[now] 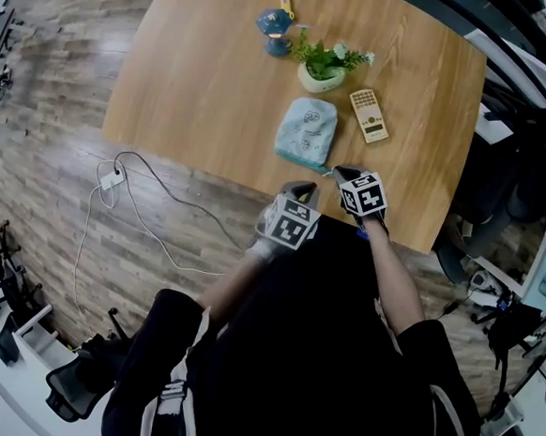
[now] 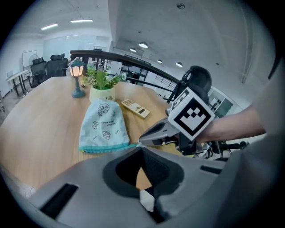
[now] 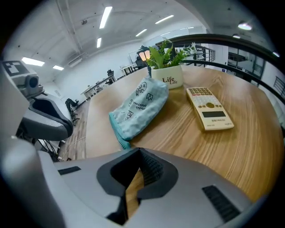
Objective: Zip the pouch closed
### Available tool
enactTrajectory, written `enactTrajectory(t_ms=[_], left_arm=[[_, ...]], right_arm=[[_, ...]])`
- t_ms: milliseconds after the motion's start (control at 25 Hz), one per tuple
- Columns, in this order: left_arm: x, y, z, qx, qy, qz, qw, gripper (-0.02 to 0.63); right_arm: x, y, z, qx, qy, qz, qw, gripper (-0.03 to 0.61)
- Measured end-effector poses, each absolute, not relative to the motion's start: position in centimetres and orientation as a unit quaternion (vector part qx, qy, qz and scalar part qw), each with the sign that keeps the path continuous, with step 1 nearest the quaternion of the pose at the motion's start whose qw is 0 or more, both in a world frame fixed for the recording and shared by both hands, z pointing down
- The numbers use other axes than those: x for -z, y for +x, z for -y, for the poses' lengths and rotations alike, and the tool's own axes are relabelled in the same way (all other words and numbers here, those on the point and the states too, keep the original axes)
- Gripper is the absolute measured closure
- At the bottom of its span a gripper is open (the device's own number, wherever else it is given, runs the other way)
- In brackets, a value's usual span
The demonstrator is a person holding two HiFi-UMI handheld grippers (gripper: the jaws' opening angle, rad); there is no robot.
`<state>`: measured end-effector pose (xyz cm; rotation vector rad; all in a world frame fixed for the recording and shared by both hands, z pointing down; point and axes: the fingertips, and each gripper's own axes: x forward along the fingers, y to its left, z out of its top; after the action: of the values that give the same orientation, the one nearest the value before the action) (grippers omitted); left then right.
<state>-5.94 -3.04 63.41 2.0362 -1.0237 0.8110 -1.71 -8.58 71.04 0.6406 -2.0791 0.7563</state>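
- The left gripper (image 1: 300,190) sits at the near edge of the table (image 1: 198,94), lower middle of the head view. Its jaws are clenched on nothing.
- The right gripper (image 1: 345,175) is just to its right, jaws also pressed together and empty. Its tip is just beside the pouch's near right corner; whether it touches is unclear.
- The pouch (image 1: 306,130) lies flat at the centre of the head view. It is pale blue with small drawings, and its teal zipper (image 2: 107,148) edge faces the grippers.
- A calculator (image 1: 368,114) lies right of the pouch, apart from it.
- A potted plant (image 1: 320,73) stands just beyond the pouch.
- A small lamp (image 1: 273,29) stands farthest, upper middle.
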Motion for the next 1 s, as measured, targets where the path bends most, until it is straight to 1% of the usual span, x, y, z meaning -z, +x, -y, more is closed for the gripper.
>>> enactTrajectory(t_ms=[160,200,280,400,520,760,840,880,1000], left_arm=[[-66.7,-5.0,3.6,-0.362,0.762,0.391,0.369,0.614],[-67.5,-4.5,3.8,-0.371,0.760,0.383,0.371,0.602],[-68.5,-3.7,4.2,-0.384,0.758,0.370,0.376,0.540],[-69.4,-3.3,5.2,-0.393,0.749,0.373,0.381,0.505],[-70.4,-2.7,5.6,-0.401,0.744,0.365,0.391,0.505],[-71.3,-2.7,6.2,-0.411,0.729,0.373,0.401,0.508],[-71.3,-3.1,6.4,-0.409,0.725,0.381,0.402,0.536],[-71.3,-3.3,6.6,-0.408,0.724,0.385,0.403,0.574],[-71.3,-3.4,6.8,-0.400,0.724,0.386,0.408,0.588]], right_arm=[[-71.5,-1.8,8.5,-0.308,0.254,0.819,0.412,0.566],[-71.5,-1.8,8.5,-0.306,0.256,0.821,0.409,0.566],[-71.4,-1.8,8.5,-0.305,0.257,0.824,0.402,0.566],[-71.4,-1.9,8.6,-0.313,0.253,0.830,0.386,0.566],[-71.2,-2.0,8.6,-0.317,0.249,0.836,0.373,0.566],[-71.0,-2.1,8.4,-0.316,0.237,0.840,0.371,0.566],[-71.0,-2.1,8.3,-0.310,0.233,0.843,0.373,0.566],[-71.0,-2.1,8.2,-0.307,0.231,0.844,0.375,0.566],[-70.9,-2.1,8.1,-0.296,0.223,0.847,0.380,0.566]])
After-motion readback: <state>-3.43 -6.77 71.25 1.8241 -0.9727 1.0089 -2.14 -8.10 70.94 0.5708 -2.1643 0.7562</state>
